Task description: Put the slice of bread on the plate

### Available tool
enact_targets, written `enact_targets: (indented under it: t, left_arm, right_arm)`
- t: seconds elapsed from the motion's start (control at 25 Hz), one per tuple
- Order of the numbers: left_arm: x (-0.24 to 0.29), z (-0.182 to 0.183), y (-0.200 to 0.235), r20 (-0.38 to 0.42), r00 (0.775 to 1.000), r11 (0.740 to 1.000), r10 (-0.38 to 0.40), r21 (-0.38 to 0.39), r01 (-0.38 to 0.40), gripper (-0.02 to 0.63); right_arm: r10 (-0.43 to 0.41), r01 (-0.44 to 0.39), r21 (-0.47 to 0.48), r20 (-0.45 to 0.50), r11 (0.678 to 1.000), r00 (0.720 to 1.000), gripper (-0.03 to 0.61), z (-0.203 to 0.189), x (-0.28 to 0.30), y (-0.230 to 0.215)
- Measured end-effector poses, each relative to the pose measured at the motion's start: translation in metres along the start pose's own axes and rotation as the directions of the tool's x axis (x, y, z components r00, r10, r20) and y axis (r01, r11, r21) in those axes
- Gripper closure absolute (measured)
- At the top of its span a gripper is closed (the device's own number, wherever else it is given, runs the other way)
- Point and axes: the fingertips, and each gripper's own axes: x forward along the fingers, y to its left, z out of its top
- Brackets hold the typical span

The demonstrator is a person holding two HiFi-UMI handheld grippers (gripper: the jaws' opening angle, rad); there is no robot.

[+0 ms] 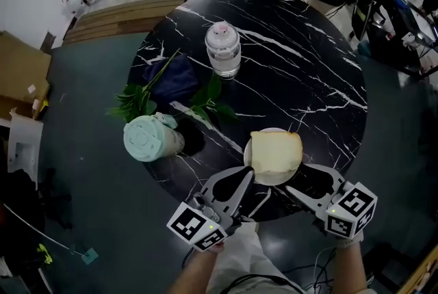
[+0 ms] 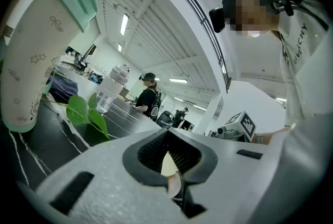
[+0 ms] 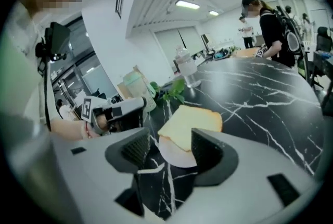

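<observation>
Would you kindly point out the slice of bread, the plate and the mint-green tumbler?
slice of bread (image 1: 276, 148): head view, middle of its top face.
plate (image 1: 272, 178): head view, bare rim just below the bread.
mint-green tumbler (image 1: 143, 138): head view, centre of its lid.

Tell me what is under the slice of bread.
A white plate lies under the slice of bread; its rim shows at the bread's near and left edges. The bread covers most of the plate, so whether anything else lies beneath cannot be seen.
</observation>
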Motion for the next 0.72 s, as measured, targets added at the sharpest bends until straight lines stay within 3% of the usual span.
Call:
enact_targets:
  t: [0.16,0.2,0.24,0.32,0.48,0.72]
  left_arm:
    - [-0.009,-0.003,-0.013,0.0,1.0,1.0,-0.002,0.006,0.002,0.606]
    - [-0.011,-0.003,-0.018,0.001,1.0,1.0,-0.006,0.011,0.006,0.606]
    - [-0.012,-0.003,-0.022,0.001,1.0,1.0,-0.01,0.017,0.01,0.606]
    - [-0.015,-0.004,-0.032,0.0,1.0,0.999,-0.02,0.028,0.02,0.606]
    - [-0.021,-0.005,-0.054,-0.003,0.999,0.999,-0.037,0.04,0.037,0.606]
    - [-0.03,0.0,-0.088,0.0,0.998,0.996,-0.068,0.06,0.068,0.606]
  right_arm:
    - [0.041,-0.044,0.021,0.15,0.999,0.988,0.342,0.018,-0.019,0.018]
    - [0.037,-0.041,0.016,0.176,0.999,0.984,0.382,0.02,-0.025,0.021]
    - [0.026,-0.028,0.005,0.199,1.0,0.98,0.499,0.022,-0.03,0.024]
    - [0.013,-0.006,-0.03,0.229,1.0,0.973,0.546,0.024,-0.038,0.031]
    - [0.014,0.011,-0.096,0.266,0.995,0.964,0.557,0.021,-0.053,0.055]
    - [0.006,0.03,-0.109,0.314,0.994,0.949,0.568,0.015,-0.077,0.078]
